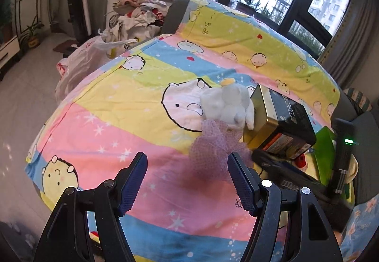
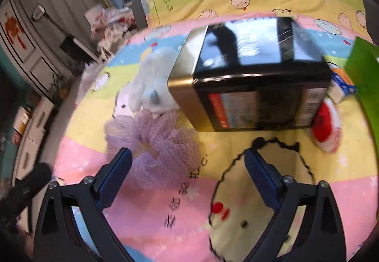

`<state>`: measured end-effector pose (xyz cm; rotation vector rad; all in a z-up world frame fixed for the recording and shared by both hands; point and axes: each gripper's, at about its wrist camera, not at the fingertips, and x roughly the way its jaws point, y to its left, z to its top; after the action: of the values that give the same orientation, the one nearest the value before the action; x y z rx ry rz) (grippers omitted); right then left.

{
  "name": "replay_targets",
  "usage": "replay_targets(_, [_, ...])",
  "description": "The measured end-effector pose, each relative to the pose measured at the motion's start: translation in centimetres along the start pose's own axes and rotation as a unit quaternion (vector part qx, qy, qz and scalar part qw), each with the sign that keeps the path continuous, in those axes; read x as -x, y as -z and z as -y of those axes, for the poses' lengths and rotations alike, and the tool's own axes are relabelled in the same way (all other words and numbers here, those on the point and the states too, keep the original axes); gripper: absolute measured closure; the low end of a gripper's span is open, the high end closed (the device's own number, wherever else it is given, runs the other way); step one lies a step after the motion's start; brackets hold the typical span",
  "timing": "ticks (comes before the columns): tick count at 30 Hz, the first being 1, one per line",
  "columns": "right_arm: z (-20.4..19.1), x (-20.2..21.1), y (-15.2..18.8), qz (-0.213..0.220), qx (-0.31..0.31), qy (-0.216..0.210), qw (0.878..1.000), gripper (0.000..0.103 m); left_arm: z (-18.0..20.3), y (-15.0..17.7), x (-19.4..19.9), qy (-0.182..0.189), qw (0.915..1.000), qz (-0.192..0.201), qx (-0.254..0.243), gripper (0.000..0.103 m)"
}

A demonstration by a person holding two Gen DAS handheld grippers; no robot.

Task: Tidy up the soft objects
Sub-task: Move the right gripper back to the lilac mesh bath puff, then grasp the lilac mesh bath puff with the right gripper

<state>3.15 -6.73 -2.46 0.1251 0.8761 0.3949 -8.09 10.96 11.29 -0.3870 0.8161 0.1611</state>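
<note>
Both grippers, left gripper (image 1: pixel 187 164) and right gripper (image 2: pixel 188 162), hover with jaws wide and empty over the bed (image 1: pixel 106 105), lining up on the purple mesh pouf (image 2: pixel 154 141) lying beside the white plush toy (image 1: pixel 227 103), left of the black tin (image 2: pixel 255 86).

Right view motion-blurred: tin (image 2: pixel 255 86) label unreadable, white plush (image 2: pixel 151 89) smeared, partly behind the tin. Red-white item (image 2: pixel 325 124) unclear, green sheet (image 2: pixel 364 72) cut by the right edge. Left view: mesh pouf (image 1: pixel 213 146) blurred, partly behind a finger; dark object (image 1: pixel 289 181) beside the tin unidentifiable.
</note>
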Motion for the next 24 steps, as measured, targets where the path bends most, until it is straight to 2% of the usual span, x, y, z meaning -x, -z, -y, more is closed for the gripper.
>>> replay_targets(2, [-0.2,-1.5,0.0,-0.01,0.003,0.006,1.0,0.023,0.0,0.0,0.0,0.002,1.0,-0.001,0.0,0.032])
replay_targets(5, [-0.5,-3.5,0.3,-0.028,0.011,0.011,0.999,0.044,-0.4,0.0,0.0,0.006,1.0,-0.001,0.005,0.032])
replay_targets(7, [-0.6,-4.0,0.6,-0.026,0.021,0.021,0.999,0.08,-0.5,0.0,0.0,0.005,1.0,-0.002,0.006,0.032])
replay_targets(9, [-0.5,-3.8,0.8,-0.027,0.025,0.014,0.999,0.091,-0.7,-0.1,-0.1,0.002,1.0,-0.003,0.007,0.032])
replay_targets(12, [-0.3,-1.8,1.0,-0.029,0.015,-0.013,0.999,0.094,-0.8,-0.1,-0.2,0.002,1.0,-0.004,0.006,0.032])
replay_targets(15, [-0.3,1.3,1.5,-0.013,0.029,-0.004,0.999,0.094,-0.7,0.0,-0.2,0.008,0.9999,-0.008,0.003,0.032])
replay_targets(19, [0.9,5.6,2.0,0.005,0.026,-0.012,1.0,0.094,0.2,0.3,-0.4,0.029,0.9994,-0.017,-0.009,0.032])
replay_targets(24, [4.0,8.3,3.3,0.003,0.009,0.004,1.0,0.09,2.5,1.2,-1.1,0.06,0.9968,-0.041,-0.035,0.032])
